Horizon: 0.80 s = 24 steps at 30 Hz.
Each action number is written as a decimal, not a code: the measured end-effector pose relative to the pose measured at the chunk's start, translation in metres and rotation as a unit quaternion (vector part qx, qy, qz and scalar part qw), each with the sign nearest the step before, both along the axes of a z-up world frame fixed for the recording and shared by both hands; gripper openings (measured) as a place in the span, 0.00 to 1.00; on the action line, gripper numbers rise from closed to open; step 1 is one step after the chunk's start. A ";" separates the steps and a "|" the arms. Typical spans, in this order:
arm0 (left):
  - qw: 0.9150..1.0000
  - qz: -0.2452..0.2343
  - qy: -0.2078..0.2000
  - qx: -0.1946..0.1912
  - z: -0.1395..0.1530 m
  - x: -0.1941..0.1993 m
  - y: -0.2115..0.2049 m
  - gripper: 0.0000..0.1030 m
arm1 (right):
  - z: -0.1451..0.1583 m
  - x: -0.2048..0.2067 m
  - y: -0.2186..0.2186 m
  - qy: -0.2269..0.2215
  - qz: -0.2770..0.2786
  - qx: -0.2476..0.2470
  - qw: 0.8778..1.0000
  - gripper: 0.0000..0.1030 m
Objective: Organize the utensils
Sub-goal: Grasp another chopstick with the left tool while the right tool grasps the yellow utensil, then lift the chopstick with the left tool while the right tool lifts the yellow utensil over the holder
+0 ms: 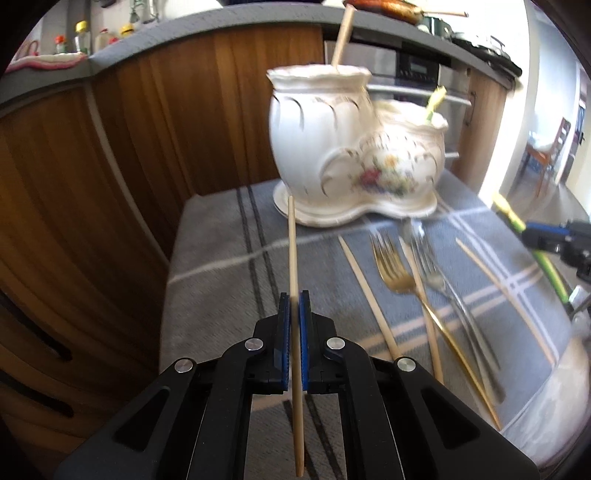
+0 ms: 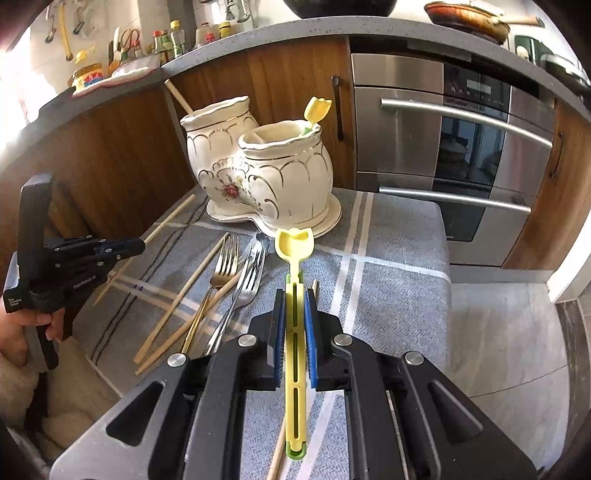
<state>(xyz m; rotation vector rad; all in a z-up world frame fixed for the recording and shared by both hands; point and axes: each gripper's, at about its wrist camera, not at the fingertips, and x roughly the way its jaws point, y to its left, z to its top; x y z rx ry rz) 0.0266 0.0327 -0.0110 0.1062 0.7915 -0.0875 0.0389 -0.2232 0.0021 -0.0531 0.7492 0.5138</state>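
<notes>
- Kitchen cabinets of brown wood (image 2: 280, 77) and a steel oven (image 2: 454, 147) stand behind a low worktop covered with a grey striped cloth (image 2: 399, 266).
- On the far part of the cloth stands a white ceramic utensil holder (image 2: 266, 173) with two pots, gold lines and a flower picture, on its own base.
- One wooden chopstick (image 1: 341, 35) leans out of the taller pot, and a yellow tulip-shaped utensil (image 2: 316, 110) stands in the lower pot.
- The left gripper (image 1: 294, 299) is in the person's hand (image 2: 40, 325); its blue fingers (image 1: 305, 332) are closed tight on a held chopstick (image 1: 293, 251), which points toward the base of the holder and is lifted off the cloth.
- The right gripper (image 2: 295, 295) has its fingers (image 2: 311, 332) pressed on the handle of a yellow tulip spoon (image 2: 294, 243); the spoon's head points toward the holder and is near its base.
- Between the two grippers, on the cloth, lie a gold fork (image 2: 223, 266), a silver fork (image 2: 251, 280) and some loose chopsticks (image 2: 184, 288), partly crossing each other.
- One more chopstick (image 1: 506, 295) lies apart from that group, on the side nearer the right gripper.
</notes>
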 end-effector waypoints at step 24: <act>0.982 0.009 -0.160 -0.105 0.082 0.003 0.039 0.05 | 0.058 0.025 -0.005 -0.071 -0.009 0.089 0.993 0.09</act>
